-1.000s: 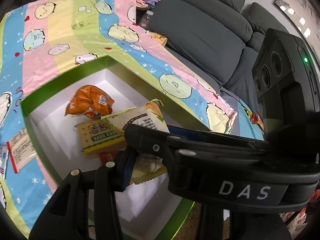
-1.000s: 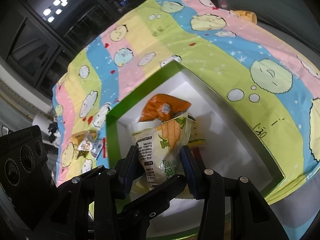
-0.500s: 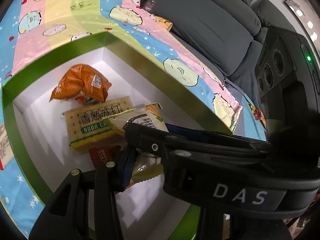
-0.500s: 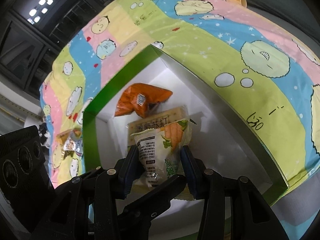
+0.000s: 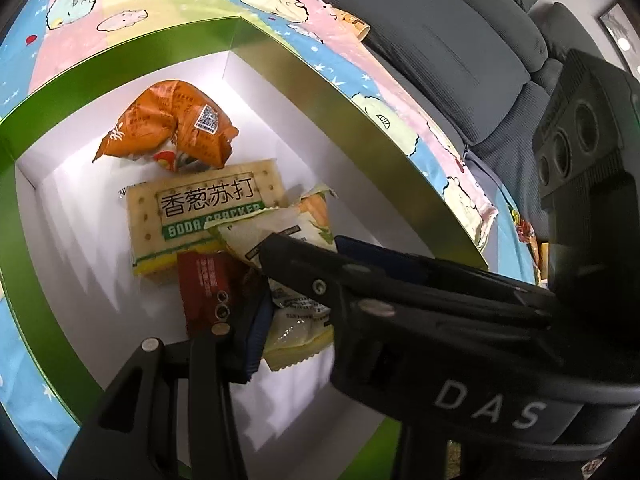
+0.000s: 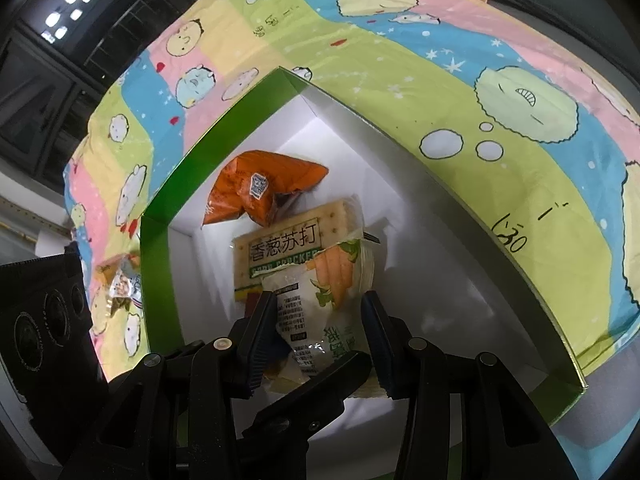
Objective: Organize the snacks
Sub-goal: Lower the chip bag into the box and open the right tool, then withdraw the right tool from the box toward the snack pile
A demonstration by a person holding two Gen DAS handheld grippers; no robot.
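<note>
Crinkly foil packets in a green-rimmed box [image 6: 158, 264]

My right gripper [image 6: 320, 328] has its fingers clamped on a puffy pale corn packet [image 6: 316, 304], low inside the white-lined box, above a flat cracker pack [image 5: 200, 216] and a crumpled orange bag [image 5: 168, 124]. My left gripper [image 5: 280, 304] crosses beneath; whether its fingers grip, I cannot tell. A cartoon-print cloth [image 6: 400, 60] surrounds the box.

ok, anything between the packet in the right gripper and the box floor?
Yes. The soda cracker pack and a dark red packet lie on the box floor right under the pale green packet held by the right gripper; bare floor lies beside them.
</note>
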